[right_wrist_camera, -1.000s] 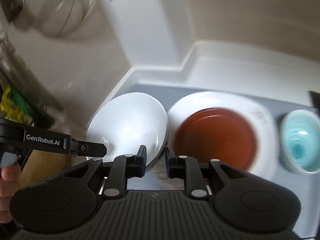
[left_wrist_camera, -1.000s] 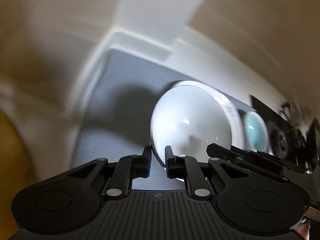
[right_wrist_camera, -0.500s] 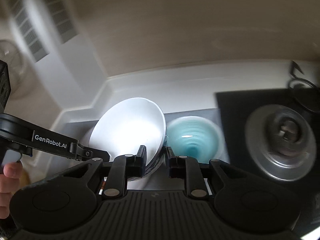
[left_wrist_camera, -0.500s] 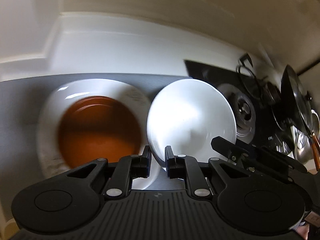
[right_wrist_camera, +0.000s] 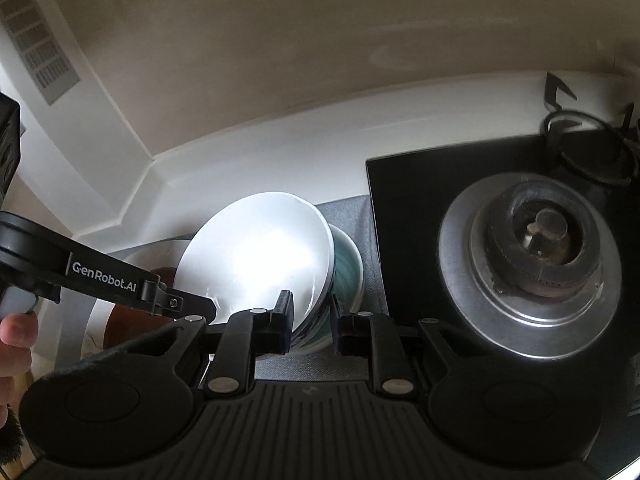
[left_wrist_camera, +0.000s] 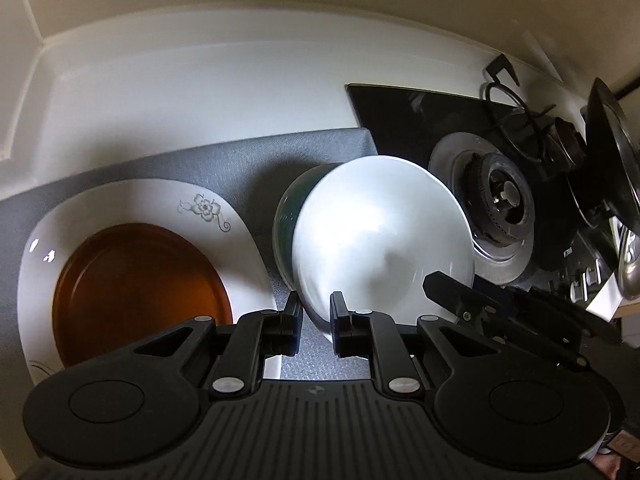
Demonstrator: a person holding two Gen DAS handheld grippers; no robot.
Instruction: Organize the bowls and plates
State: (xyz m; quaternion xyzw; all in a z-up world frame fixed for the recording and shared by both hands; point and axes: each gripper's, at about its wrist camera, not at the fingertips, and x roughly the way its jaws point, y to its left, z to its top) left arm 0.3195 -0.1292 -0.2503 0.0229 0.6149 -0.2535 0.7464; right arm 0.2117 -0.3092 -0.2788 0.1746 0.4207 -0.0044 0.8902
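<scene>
Both grippers grip one white bowl [left_wrist_camera: 380, 232] by its rim from opposite sides. My left gripper [left_wrist_camera: 316, 316] is shut on its near edge. My right gripper [right_wrist_camera: 312, 316] is shut on the other edge of the white bowl [right_wrist_camera: 260, 260]. The bowl sits tilted in or just over a teal bowl [left_wrist_camera: 286, 216], whose rim shows beside it [right_wrist_camera: 346, 268]. To the left on the grey mat [left_wrist_camera: 240, 160], a brown plate [left_wrist_camera: 136, 280] lies on a white flowered plate [left_wrist_camera: 224, 216].
A black gas stove with a steel burner [right_wrist_camera: 532, 264] lies right of the mat; it also shows in the left wrist view [left_wrist_camera: 500, 216]. A dark pan [left_wrist_camera: 612, 152] stands at the far right. A white counter backsplash [left_wrist_camera: 200, 80] runs behind.
Both grippers carried the white bowl to the right, from the left end of the mat, past the stacked plates, to the teal bowl, which it now covers.
</scene>
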